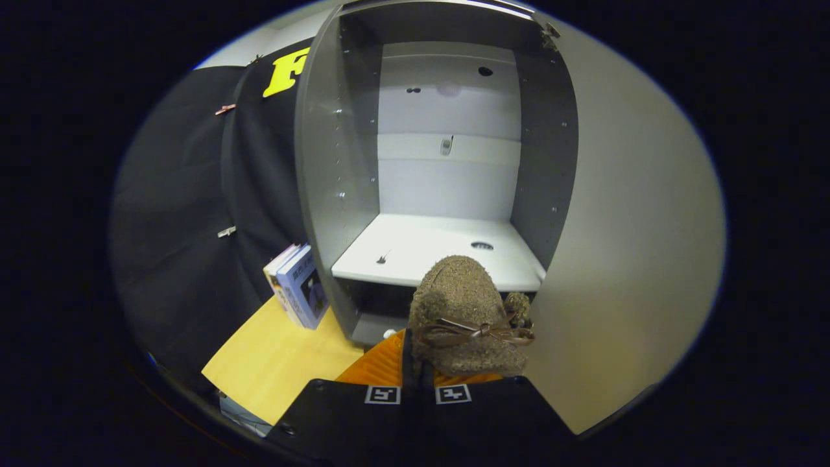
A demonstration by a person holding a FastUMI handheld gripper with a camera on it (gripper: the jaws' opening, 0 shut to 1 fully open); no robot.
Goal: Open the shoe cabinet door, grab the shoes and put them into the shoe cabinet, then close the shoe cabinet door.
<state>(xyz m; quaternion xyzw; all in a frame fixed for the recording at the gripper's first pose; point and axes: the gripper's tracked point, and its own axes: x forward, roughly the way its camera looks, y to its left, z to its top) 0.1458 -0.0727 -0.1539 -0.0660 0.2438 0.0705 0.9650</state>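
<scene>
Shoe (468, 318) being carried toward the open cabinet (337, 162).
It is being gripped between the closed fingers (418, 376); ideally it is being lifted clear of the shelf (428, 250) edge just ahead.

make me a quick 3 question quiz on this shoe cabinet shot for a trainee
1. True or false: the shoe cabinet door is already open.
2. Multiple choice: what do the tongs hold? A) a book B) a brown fuzzy shoe C) nothing
3. Short answer: what leans against the cabinet's outer side, on the yellow surface?

Key
1. True. The door stands swung wide and the white shelf inside shows.
2. B. The tongs are shut on the shoe, its toe pointing at the shelf, bow on top.
3. Books, standing tilted beside the cabinet.
</scene>
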